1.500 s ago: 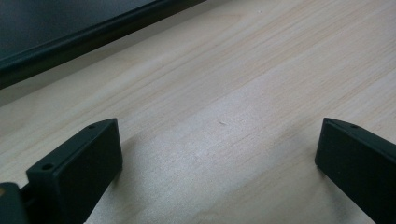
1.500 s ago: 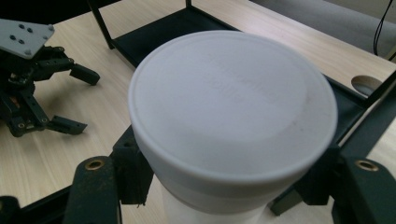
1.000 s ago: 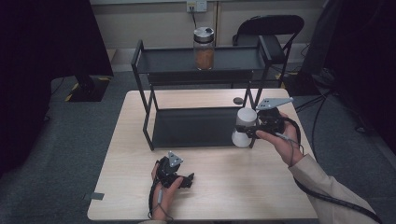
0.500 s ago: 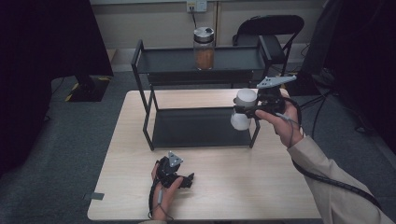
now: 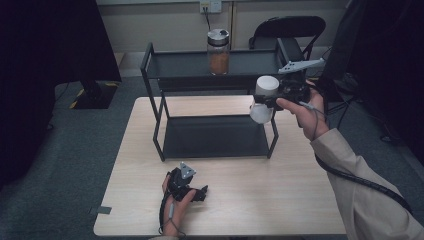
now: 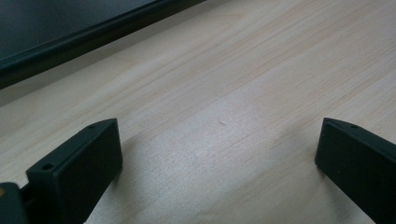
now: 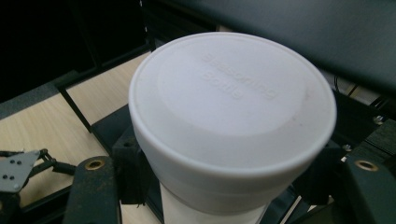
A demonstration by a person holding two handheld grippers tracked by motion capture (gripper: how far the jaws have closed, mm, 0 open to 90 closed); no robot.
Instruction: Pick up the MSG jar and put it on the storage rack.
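My right gripper [image 5: 267,101] is shut on a white bottle with a broad white cap [image 5: 266,86], holding it in the air at the right front corner of the black two-tier rack [image 5: 150,65]. In the right gripper view the bottle's cap [image 7: 232,102] sits close between the two jaws. A glass jar with brown contents and a silver lid [image 5: 218,50] stands on the rack's upper shelf. My left gripper [image 5: 200,194] rests on the wooden table [image 5: 260,200] near the front edge; its jaws stand wide open over bare wood [image 6: 219,121].
The rack's lower shelf [image 5: 215,136] lies dark and bare. A black folding chair [image 5: 287,27] stands behind the table at the right. Grey carpet surrounds the table. A cable trails from the right gripper along the sleeve [image 5: 360,182].
The right gripper has lifted the white bottle from beside the rack's lower shelf up to the level of the upper shelf. The left gripper has stayed put.
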